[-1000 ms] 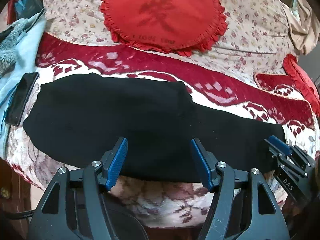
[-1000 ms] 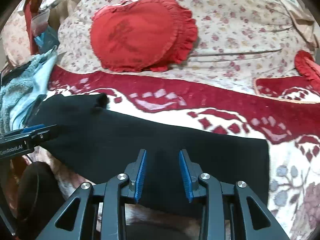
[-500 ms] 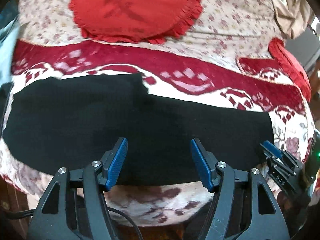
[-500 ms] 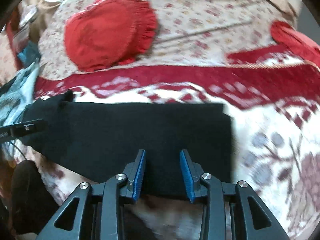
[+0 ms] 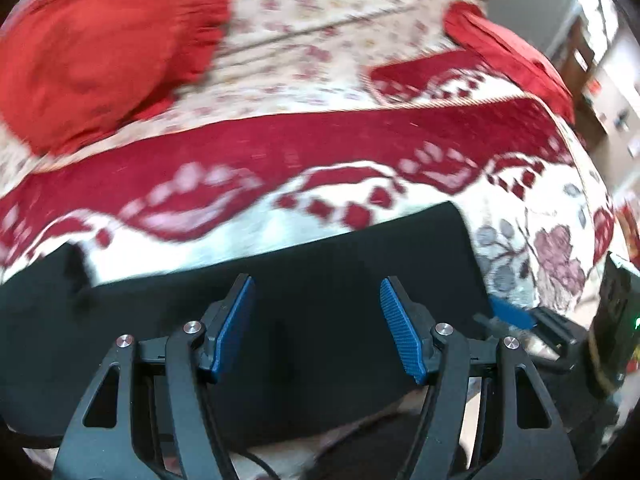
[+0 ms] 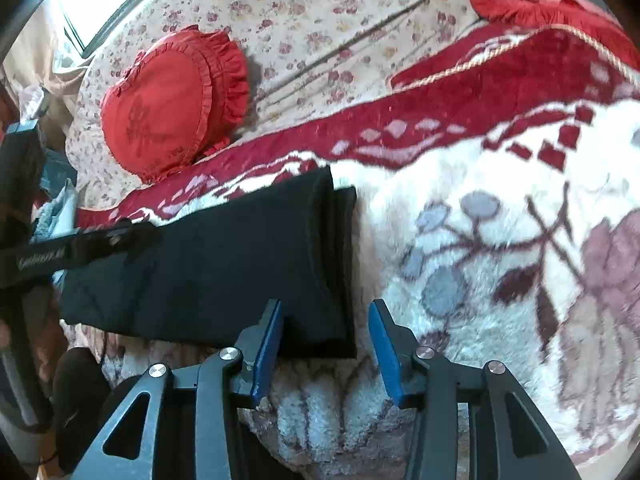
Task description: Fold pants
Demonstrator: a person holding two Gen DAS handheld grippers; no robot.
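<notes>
My right tongs (image 6: 326,340) hang over the near right corner of the pants (image 6: 224,256), pads parted and having just been widening, with the cuff corner lying between them but nothing pinched. My left tongs (image 5: 316,324) stand wide apart above the middle of the black cloth, holding nothing either.

The pants lie flat across the near edge of the blanket (image 6: 500,248), already doubled leg on leg into one long dark strip, its cuff end square and showing two stacked layers at the right edge.

I judge the step in hand is taking the cuff end to fold it back toward the waist. To do it well I should slide one right pad under both layers at the corner, not just the top one, and close firmly before lifting; the left tongs ought to catch the far corner of the same end so the edge rises level. Lifting one corner alone would likely drag the strip crooked on this plush.

The pants look like a soft, matte knit, limp and thin, liable to sag between grips. The blanket beneath is thick, fuzzy pile, cream with grey and plum flowers and a deep red border. Beyond it lies a smooth floral sheet (image 6: 320,20), and on that a heart-shaped red cushion (image 6: 168,104) with a ruffled rim.
</notes>
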